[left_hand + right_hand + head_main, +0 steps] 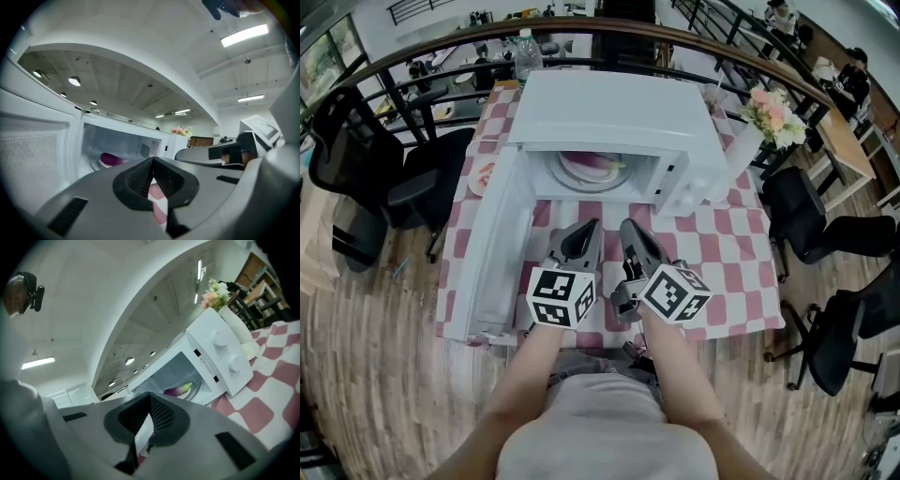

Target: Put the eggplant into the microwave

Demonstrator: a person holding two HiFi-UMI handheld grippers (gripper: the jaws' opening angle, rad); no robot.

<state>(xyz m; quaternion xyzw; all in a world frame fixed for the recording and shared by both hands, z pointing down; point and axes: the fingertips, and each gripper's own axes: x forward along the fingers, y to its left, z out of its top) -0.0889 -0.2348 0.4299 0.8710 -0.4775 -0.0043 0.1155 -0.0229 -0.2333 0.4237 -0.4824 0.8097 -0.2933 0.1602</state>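
Your left gripper point(592, 227) is hovering above the near edge of the table, pointing at the open microwave point(623, 112), and its jaws are pressed together with nothing between them. In the left gripper view point(152, 160) the two dark pads are meeting at the tip, and only a sliver of checkered cloth is showing through the gap below them. You are holding your right gripper point(627, 227) just beside it, also aimed at the oven. In its own view point(150, 395) its jaws are likewise closed on nothing.

The eggplant point(600, 161) is lying inside the microwave cavity, resting on a round white dish point(567, 169) in the middle of the floor. It is showing as a glossy, deep purple, elongated body. In the right gripper view point(178, 391) you are seeing a pale green stem end on the side facing the control panel, while the left gripper view point(111, 159) is catching only its purple part, low against the back of the cavity. Neither gripper is touching it; both are well apart from it, outside the opening.

The microwave door point(492, 253) is standing fully open, swung out to the left of the cavity and reaching toward you. Two white knobs point(226, 351) are sitting on the panel right of the opening. The oven is standing on a red-and-white checkered tablecloth point(727, 258), with a vase of flowers point(772, 112) to its right and a water bottle point(525, 52) behind it.
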